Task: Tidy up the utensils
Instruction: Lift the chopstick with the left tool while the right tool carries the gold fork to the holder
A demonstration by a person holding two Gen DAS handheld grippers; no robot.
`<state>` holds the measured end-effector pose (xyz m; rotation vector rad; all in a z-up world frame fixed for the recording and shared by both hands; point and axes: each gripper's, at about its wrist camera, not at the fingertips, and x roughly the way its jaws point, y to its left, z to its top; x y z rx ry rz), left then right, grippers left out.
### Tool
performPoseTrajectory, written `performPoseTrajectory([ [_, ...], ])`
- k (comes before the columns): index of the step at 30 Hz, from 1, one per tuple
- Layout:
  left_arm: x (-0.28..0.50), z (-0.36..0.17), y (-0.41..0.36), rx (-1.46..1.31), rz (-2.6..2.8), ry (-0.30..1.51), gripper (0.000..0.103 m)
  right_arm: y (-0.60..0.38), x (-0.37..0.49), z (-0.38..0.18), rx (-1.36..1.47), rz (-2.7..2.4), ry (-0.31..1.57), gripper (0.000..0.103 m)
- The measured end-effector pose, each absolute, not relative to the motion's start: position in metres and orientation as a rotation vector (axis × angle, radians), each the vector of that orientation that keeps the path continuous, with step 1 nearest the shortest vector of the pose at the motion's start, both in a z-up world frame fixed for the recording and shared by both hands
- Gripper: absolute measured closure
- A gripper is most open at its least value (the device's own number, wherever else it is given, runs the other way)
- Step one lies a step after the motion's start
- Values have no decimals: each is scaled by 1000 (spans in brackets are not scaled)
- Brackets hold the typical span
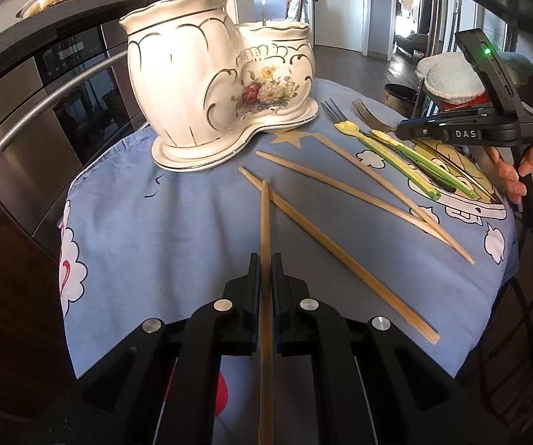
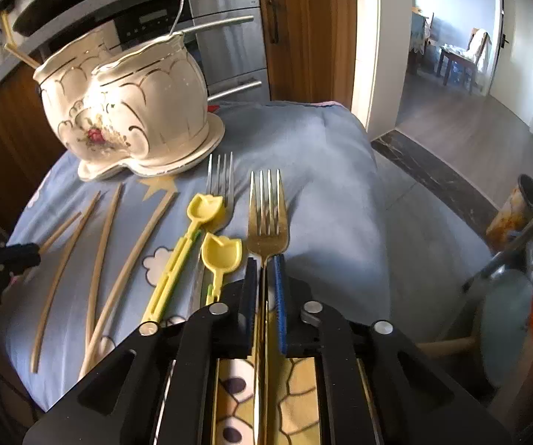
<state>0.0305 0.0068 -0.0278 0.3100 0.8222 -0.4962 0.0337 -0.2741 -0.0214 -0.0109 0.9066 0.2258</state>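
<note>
Chopstick in left tongs; right tongs, seemingly "DAS".

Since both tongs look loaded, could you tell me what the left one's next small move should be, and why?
Probably lift the chopstick toward the tall pot of the holder. The left tongs are shut on it, its tip over the cloth, and another chopstick already stands in that pot.
</note>
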Motion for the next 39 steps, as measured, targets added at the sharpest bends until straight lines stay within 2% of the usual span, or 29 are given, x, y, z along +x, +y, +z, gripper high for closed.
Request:
performPoseTrajectory([
  [4, 29, -28, 6, 307, -504, 821, 97, -276, 30, -25, 7, 248, 949, 92],
  [9, 30, -28, 7, 302, -503, 822, 97, -277, 31, -26, 18, 253, 938, 96],
  [17, 28, -21, 13, 286, -502, 795, 97, -274, 24, -17, 12, 257, 884, 96],
  [39, 12, 20, 25, 219, -532, 576, 97, -257, -30, 84, -31, 301, 422, 97],
])
